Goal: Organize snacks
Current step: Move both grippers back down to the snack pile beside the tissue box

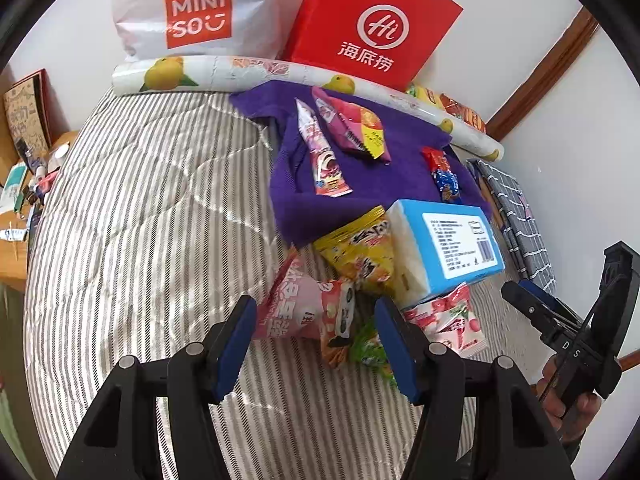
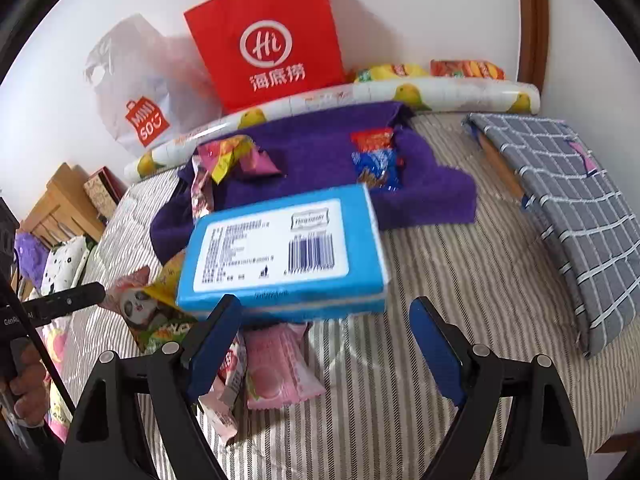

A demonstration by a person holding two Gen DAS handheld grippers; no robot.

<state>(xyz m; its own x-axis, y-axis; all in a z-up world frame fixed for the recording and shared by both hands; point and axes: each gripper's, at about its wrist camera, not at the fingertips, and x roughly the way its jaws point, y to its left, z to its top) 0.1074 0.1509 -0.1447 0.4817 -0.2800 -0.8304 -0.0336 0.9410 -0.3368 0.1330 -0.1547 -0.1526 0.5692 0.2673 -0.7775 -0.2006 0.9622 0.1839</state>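
A striped quilt (image 1: 140, 200) covers the bed, and a purple towel (image 1: 360, 184) is spread on it near the wall. On the towel lie three snacks: a long pink-and-white packet (image 1: 322, 152), a pink-and-yellow packet (image 1: 354, 126) just beside it, and, well apart toward the towel's right edge, a red-and-blue packet (image 1: 444, 174). In front of the towel sits a heap of snacks on the quilt, with a blue tissue pack (image 1: 448, 240) resting on top of a yellow snack bag (image 1: 356, 248) and a pink peach-printed packet (image 1: 448, 320); a pink biscuit packet (image 1: 304, 308) and a green packet (image 1: 370, 346) lie in front of the tissue pack. The left hand-held gripper (image 1: 316, 344) hangs over this heap with its jaws apart and nothing clamped; the pink biscuit packet shows in the gap between them. The right hand-held gripper (image 2: 326, 344) has its jaws wide apart and empty, just in front of the tissue pack, with the peach-printed packet lying below the gap. Against the wall stand a red Haidilao paper bag (image 1: 372, 24) and a white Miniso bag (image 1: 192, 12), behind a roll of lemon-printed paper (image 1: 248, 72). A grey checked cloth (image 2: 560, 184) lies on the bed's right side.
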